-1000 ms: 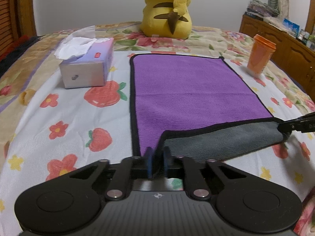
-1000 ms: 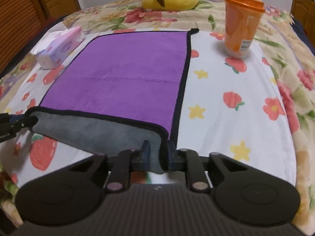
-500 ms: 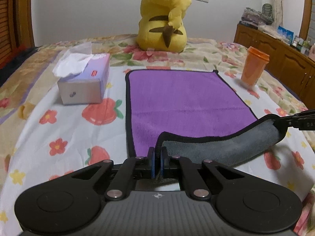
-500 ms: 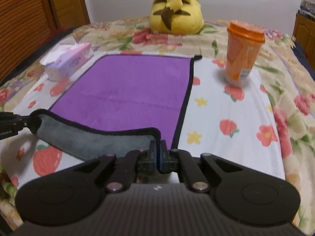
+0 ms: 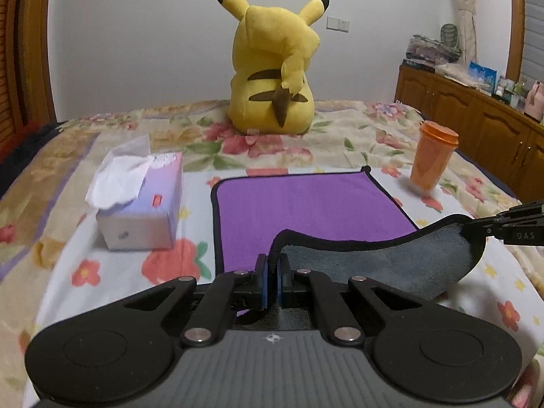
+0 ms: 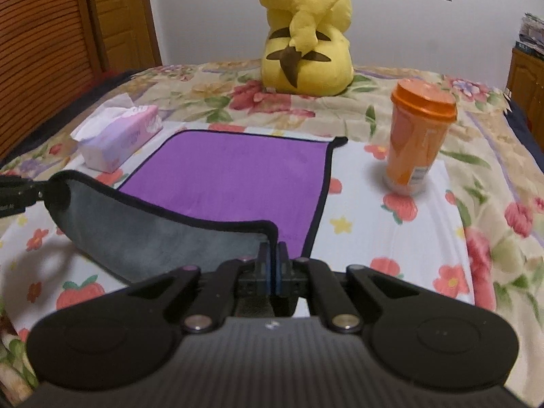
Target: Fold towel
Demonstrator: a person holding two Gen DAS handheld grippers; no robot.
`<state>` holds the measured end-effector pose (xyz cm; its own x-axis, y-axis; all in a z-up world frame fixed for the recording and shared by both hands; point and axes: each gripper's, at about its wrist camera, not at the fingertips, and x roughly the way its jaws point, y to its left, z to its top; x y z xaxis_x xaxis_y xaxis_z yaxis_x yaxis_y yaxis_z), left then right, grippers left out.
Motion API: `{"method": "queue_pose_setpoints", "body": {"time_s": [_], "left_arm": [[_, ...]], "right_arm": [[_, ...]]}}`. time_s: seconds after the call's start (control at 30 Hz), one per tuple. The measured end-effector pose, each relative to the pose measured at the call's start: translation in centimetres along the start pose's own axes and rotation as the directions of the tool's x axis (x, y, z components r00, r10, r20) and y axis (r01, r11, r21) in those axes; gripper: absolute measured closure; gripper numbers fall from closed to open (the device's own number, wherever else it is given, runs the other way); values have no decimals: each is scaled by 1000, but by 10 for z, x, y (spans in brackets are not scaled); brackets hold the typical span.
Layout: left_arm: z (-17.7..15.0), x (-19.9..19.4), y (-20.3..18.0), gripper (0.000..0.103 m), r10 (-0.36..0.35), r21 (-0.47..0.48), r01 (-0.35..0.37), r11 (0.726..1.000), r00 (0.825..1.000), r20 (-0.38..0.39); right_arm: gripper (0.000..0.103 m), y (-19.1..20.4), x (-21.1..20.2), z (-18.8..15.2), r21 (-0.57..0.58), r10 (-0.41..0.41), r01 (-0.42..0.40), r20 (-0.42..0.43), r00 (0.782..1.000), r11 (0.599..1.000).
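A purple towel (image 5: 306,200) (image 6: 238,176) with black trim and a grey underside lies on the flowered bedsheet. Its near edge is lifted off the bed and curls back, showing the grey side (image 5: 384,258) (image 6: 163,238). My left gripper (image 5: 272,272) is shut on the towel's near left corner. My right gripper (image 6: 272,258) is shut on the near right corner. Each gripper shows at the edge of the other's view: the right gripper on the right of the left wrist view (image 5: 510,227), the left gripper on the left of the right wrist view (image 6: 17,193).
A tissue box (image 5: 142,214) (image 6: 115,139) sits left of the towel. An orange lidded cup (image 5: 431,159) (image 6: 418,136) stands right of it. A yellow plush toy (image 5: 275,74) (image 6: 306,34) sits beyond the far edge. A wooden cabinet (image 5: 476,125) runs along the right.
Both grippers have risen with the towel's near corners. The lifted grey edge hangs higher off the bed and the views tilt up toward the wall.
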<state>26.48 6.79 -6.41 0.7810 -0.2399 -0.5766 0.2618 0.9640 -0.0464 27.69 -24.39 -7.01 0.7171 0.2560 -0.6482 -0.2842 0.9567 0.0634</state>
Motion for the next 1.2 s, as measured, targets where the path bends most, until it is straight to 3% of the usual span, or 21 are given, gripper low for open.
{"method": "queue_pose_setpoints", "body": {"time_s": [0.7,1.2], "left_arm": [[58,15,2,95,12,53,-16,998,997,77],[87,43,3,95,70,99,-81,992,991,110]], "right_arm": [[100,-2,13,55,-80,-56,62,72,996,995],[100,-6,38,92,-114,-108,123,133,985,986]]}}
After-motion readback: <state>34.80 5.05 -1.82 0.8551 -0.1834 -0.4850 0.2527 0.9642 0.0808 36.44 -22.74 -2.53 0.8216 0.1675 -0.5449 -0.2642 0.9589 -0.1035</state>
